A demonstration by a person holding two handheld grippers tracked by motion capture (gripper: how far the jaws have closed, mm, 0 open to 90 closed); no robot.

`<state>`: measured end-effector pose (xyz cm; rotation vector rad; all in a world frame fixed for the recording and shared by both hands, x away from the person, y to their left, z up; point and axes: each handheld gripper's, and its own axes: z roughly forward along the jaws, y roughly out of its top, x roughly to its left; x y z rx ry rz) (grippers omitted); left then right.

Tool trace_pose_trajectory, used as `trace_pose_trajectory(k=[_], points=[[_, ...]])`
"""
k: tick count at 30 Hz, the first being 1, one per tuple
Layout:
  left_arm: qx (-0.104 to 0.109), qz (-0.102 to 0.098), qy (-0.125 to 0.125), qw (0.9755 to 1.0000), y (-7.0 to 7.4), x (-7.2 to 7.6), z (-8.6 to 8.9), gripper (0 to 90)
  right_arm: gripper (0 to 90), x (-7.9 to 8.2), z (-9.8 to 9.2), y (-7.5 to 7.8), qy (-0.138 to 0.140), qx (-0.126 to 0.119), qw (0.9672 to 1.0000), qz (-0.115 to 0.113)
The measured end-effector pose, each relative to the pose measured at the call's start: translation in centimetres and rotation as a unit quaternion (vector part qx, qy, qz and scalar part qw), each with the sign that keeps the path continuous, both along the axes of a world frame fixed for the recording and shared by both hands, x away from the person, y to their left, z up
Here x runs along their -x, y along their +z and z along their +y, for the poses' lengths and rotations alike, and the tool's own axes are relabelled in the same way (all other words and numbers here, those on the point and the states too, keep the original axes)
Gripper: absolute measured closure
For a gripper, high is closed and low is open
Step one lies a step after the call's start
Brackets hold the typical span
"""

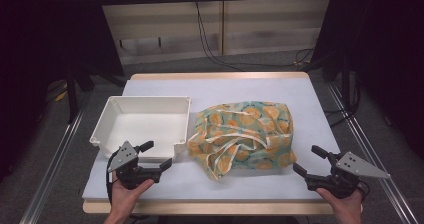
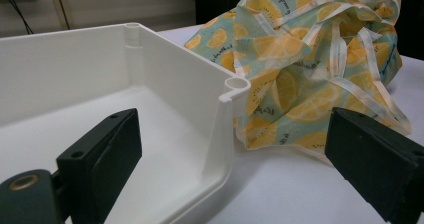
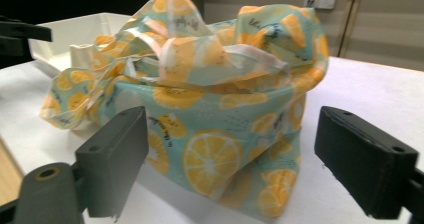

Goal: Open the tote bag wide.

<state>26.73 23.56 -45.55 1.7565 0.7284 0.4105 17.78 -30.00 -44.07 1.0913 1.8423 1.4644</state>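
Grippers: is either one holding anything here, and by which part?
Nothing is held. The left gripper and right gripper are both open, apart from the lemon-print cloth and white tray.

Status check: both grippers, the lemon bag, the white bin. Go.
Left gripper open, near bin. Right gripper open, near bag. Bag crumpled on table, beside bin. Nothing held.

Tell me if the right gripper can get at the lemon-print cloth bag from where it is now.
Probably yes: the right gripper is open, aimed at the lemon-print bag, with bare table between them.
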Motion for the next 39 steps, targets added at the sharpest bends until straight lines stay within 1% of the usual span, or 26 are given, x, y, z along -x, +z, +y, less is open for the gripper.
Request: trace_pose_trajectory(k=[1, 2, 4, 7, 8, 10, 11, 14, 15, 16, 17, 18, 20, 23, 24, 26, 27, 29, 30, 31, 32, 33, 34, 35, 36, 39], points=[[-0.007, 0.000, -0.006, 1.0000, 0.0, 0.0, 0.1, 7.8, 14.7, 0.0, 0.1, 0.1, 0.003, 0.000, 1.0000, 0.002], [-0.010, -0.001, -0.003, 0.9999, 0.0, 0.0, 0.0, 8.4, 15.7, 0.0, 0.1, 0.1, 0.008, -0.002, 0.9999, 0.006], [-0.010, 0.001, -0.006, 0.9999, 0.0, -0.1, 0.0, 9.2, 18.5, -0.1, 0.1, 0.1, 0.020, 0.001, 0.9997, 0.012], [-0.008, 0.006, -0.009, 0.9999, -0.1, -0.1, -0.1, 10.9, 21.7, -0.3, 0.3, 0.0, 0.028, -0.002, 0.9994, 0.019], [-0.010, 0.009, -0.010, 0.9999, -0.2, -0.2, -0.3, 11.9, 27.3, -0.4, 0.4, 0.1, 0.038, 0.000, 0.9989, 0.025], [-0.006, 0.010, -0.012, 0.9999, -0.3, -0.3, -0.4, 13.0, 31.5, -0.5, 0.6, 0.2, 0.048, -0.003, 0.9984, 0.029], [-0.007, 0.013, -0.015, 0.9998, -0.3, -0.2, -0.5, 13.0, 31.5, -0.5, 0.6, 0.2, 0.048, -0.003, 0.9984, 0.029], [-0.008, 0.007, -0.025, 0.9996, -0.1, 0.0, -0.6, 14.8, 39.9, -0.6, 0.9, 0.3, 0.070, -0.007, 0.9967, 0.038], [-0.008, 0.007, -0.025, 0.9996, -0.1, 0.0, -0.6, 15.3, 39.9, -0.6, 0.9, 0.3, 0.070, -0.007, 0.9967, 0.038], [-0.006, 0.008, -0.029, 0.9995, 0.0, 0.1, -0.7, 15.3, 44.7, -0.6, 1.1, 0.4, 0.079, -0.009, 0.9961, 0.039], [-0.006, 0.008, -0.029, 0.9995, 0.0, 0.1, -0.7, 15.3, 44.7, -0.6, 1.1, 0.4, 0.079, -0.009, 0.9961, 0.039], [-0.007, 0.003, -0.035, 0.9994, 0.1, 0.2, -0.8, 15.6, 47.5, -0.5, 1.3, 0.6, 0.085, -0.006, 0.9954, 0.043], [0.000, 0.007, -0.038, 0.9993, 0.1, 0.3, -1.0, 16.4, 50.9, -0.6, 1.5, 0.8, 0.088, -0.004, 0.9952, 0.042], [-0.007, 0.008, -0.048, 0.9988, 0.0, 0.5, -1.2, 18.6, 52.9, -0.6, 1.7, 1.1, 0.092, -0.007, 0.9947, 0.046], [-0.014, 0.009, -0.057, 0.9982, 0.0, 0.5, -1.3, 19.9, 53.5, -0.8, 2.0, 1.4, 0.101, -0.008, 0.9939, 0.044], [-0.009, 0.012, -0.064, 0.9979, 0.0, 0.6, -1.4, 24.3, 53.5, -0.8, 2.2, 1.5, 0.104, -0.004, 0.9936, 0.043], [-0.008, 0.012, -0.074, 0.9972, 0.0, 0.6, -1.5, 26.9, 53.0, -1.1, 2.5, 1.8, 0.111, -0.005, 0.9929, 0.043], [-0.014, 0.009, -0.073, 0.9972, 0.0, 0.8, -1.8, 27.0, 52.3, -1.2, 2.7, 2.0, 0.112, -0.007, 0.9928, 0.043], [-0.005, 0.014, -0.092, 0.9956, 0.0, 0.9, -2.0, 29.9, 51.7, -1.5, 3.1, 2.2, 0.117, -0.004, 0.9921, 0.044], [-0.005, 0.014, -0.092, 0.9956, 0.0, 0.9, -2.0, 31.0, 51.7, -1.5, 3.1, 2.2, 0.117, -0.004, 0.9921, 0.044], [-0.012, 0.016, -0.089, 0.9959, 0.0, 1.0, -2.3, 30.4, 51.7, -1.7, 3.5, 2.4, 0.127, 0.000, 0.9907, 0.049], [-0.022, 0.014, -0.092, 0.9954, 0.1, 0.9, -2.4, 30.4, 51.9, -1.9, 3.6, 2.5, 0.133, 0.002, 0.9901, 0.045], [-0.010, 0.020, -0.099, 0.9948, 0.1, 0.9, -2.6, 30.4, 53.8, -2.0, 3.8, 2.7, 0.138, 0.002, 0.9893, 0.047], [-0.012, 0.018, -0.095, 0.9952, 0.1, 0.9, -2.7, 30.0, 55.4, -2.2, 4.0, 2.8, 0.143, 0.006, 0.9886, 0.047], [-0.008, 0.016, -0.103, 0.9945, 0.1, 0.8, -2.8, 29.1, 55.6, -2.4, 4.2, 2.9, 0.147, 0.011, 0.9879, 0.047], [-0.014, 0.017, -0.101, 0.9946, 0.2, 0.7, -3.0, 30.8, 57.2, -2.9, 4.7, 3.2, 0.156, 0.010, 0.9866, 0.046]])
